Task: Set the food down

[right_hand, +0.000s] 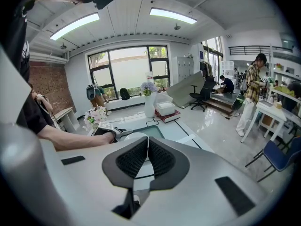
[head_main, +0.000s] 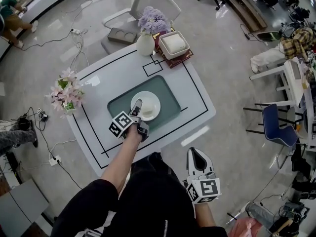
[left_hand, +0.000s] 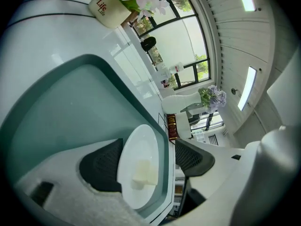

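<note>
The plate with its pale food block lies on the teal mat at mid tabletop. The left tongs are spread around its near rim, so the set-down looks done and only pulling away is left. The right tongs, pressed together and empty, hang off the near edge.

in the head view the left claw covers the near rim of the plate, and the pale food at its tip is too small to name. in the right gripper view the right claw, pads pressed together, hides most of that plate.
</note>
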Action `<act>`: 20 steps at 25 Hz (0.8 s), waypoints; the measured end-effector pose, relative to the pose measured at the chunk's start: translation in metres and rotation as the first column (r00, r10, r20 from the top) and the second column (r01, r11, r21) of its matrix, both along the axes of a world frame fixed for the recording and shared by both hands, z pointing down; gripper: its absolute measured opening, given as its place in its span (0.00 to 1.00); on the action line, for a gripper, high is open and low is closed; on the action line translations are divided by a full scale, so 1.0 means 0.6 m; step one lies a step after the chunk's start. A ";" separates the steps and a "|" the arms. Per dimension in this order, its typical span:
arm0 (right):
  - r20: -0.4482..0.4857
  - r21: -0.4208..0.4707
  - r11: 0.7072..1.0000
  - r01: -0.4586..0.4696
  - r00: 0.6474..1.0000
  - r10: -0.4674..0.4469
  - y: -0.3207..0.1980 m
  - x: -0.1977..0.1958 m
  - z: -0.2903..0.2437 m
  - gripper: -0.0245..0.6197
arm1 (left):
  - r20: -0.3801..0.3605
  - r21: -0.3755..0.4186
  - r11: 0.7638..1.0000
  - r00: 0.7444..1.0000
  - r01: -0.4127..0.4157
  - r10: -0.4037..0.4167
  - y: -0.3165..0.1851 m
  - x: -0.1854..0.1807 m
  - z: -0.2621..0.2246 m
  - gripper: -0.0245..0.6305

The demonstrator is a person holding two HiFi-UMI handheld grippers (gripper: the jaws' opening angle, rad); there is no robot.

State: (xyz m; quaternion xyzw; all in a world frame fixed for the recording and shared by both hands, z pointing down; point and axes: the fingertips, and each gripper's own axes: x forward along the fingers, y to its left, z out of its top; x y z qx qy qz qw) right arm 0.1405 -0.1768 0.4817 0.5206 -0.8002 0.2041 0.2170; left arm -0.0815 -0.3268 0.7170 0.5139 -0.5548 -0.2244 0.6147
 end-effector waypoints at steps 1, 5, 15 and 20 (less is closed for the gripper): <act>0.001 0.000 1.000 0.002 1.000 -0.002 0.000 -0.001 0.000 0.06 | 0.014 -0.005 1.000 1.000 0.001 0.000 -0.001 -0.002 -0.002 0.56; 0.007 0.001 1.000 0.005 1.000 -0.005 0.000 -0.001 -0.002 0.06 | 0.027 -0.020 1.000 1.000 0.004 -0.003 -0.001 -0.005 -0.006 0.59; 0.017 -0.007 1.000 0.009 1.000 -0.009 0.001 0.004 0.002 0.06 | 0.044 -0.104 0.994 0.999 0.021 -0.017 0.013 -0.013 -0.005 0.67; 0.026 -0.008 1.000 0.014 1.000 -0.014 0.000 0.004 0.004 0.06 | 0.103 -0.153 0.988 0.995 0.010 0.005 0.026 -0.020 -0.002 0.68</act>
